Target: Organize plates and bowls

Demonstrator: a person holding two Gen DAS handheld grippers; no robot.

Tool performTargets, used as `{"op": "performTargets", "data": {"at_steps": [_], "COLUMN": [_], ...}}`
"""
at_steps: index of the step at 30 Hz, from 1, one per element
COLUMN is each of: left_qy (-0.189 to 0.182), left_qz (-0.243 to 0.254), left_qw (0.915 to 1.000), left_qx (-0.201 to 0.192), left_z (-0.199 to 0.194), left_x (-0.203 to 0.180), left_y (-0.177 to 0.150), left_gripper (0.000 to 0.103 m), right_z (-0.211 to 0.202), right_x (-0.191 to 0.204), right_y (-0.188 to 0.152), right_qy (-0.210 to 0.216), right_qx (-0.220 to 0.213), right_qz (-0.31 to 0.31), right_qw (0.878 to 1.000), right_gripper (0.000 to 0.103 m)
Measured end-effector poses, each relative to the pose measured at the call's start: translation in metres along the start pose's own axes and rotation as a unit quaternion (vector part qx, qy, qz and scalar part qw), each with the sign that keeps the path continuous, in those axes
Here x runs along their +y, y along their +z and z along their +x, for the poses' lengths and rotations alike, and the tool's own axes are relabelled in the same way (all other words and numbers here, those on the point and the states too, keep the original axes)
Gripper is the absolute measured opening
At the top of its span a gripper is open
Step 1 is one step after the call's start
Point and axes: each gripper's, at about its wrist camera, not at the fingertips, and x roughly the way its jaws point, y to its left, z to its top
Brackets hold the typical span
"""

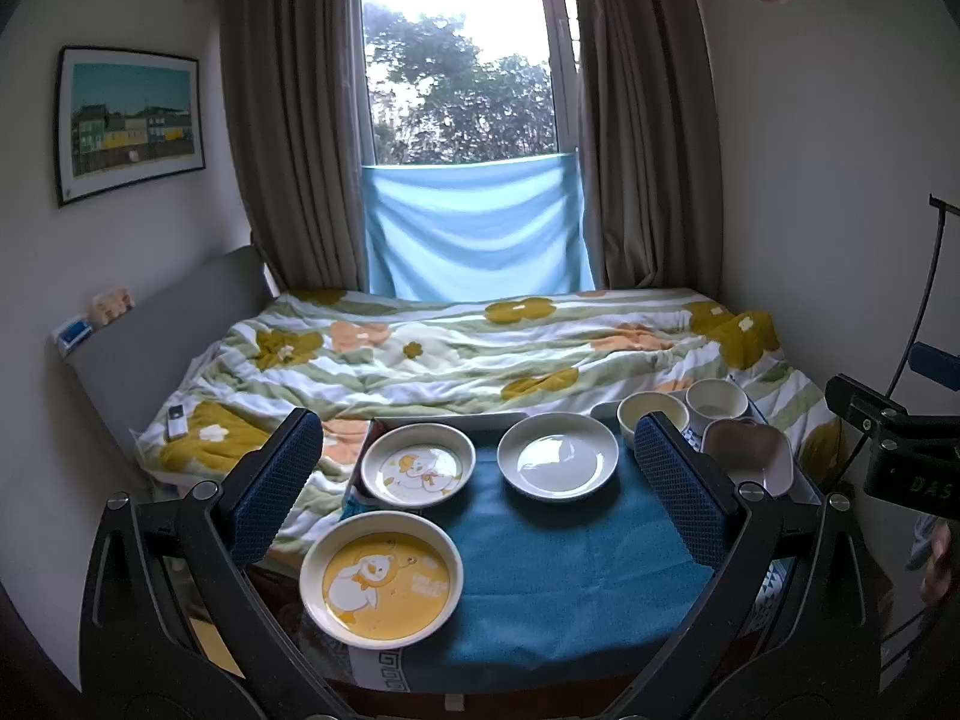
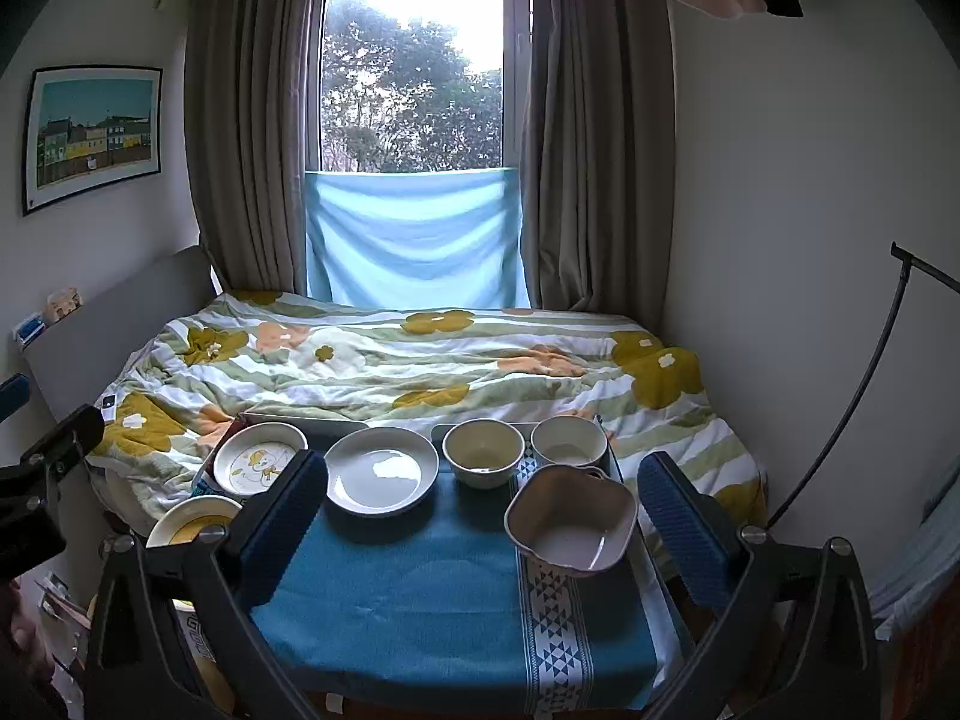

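A blue cloth (image 1: pixel 540 570) covers a small table in front of a bed. In the left wrist view a yellow duck plate (image 1: pixel 382 579) lies nearest, with a white duck plate (image 1: pixel 418 466) on a dark tray (image 1: pixel 444 420) behind it. A plain white plate (image 1: pixel 559 456) lies to their right. In the right wrist view a cream bowl (image 2: pixel 483 450) and a white bowl (image 2: pixel 569 441) stand at the back, with a squarish bowl (image 2: pixel 570 519) in front of them. My left gripper (image 1: pixel 477 438) and right gripper (image 2: pixel 483 468) both hover open above the table, holding nothing.
The bed with a floral quilt (image 1: pixel 480 348) lies straight behind the table, under a curtained window. A small remote (image 1: pixel 176 420) rests on the quilt at left. A wall closes the right side, where a thin black stand rod (image 2: pixel 840 420) leans.
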Motion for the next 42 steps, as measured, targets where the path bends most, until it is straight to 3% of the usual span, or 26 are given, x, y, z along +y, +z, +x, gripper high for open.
{"op": "performTargets", "data": {"at_steps": [13, 33, 42], "left_qy": [0.005, -0.015, -0.005], "left_qz": [0.001, -0.003, 0.002], "left_qw": [0.9999, 0.9998, 0.9999], "left_qx": [-0.011, -0.010, -0.010], "left_z": [-0.002, 0.006, 0.008], "left_x": [0.004, 0.003, 0.001], "left_y": [-0.001, -0.002, -0.001], "left_gripper": [0.103, 0.103, 0.103], "right_z": [0.001, 0.003, 0.003], "right_x": [0.001, -0.001, 0.000], "right_y": [-0.001, 0.000, 0.001], "right_qy": [0.000, 0.000, 0.000], "right_qx": [0.000, 0.000, 0.000], "right_qz": [0.001, 0.003, 0.002], "right_qw": [1.000, 1.000, 1.000], "right_gripper": [0.103, 0.103, 0.103]}}
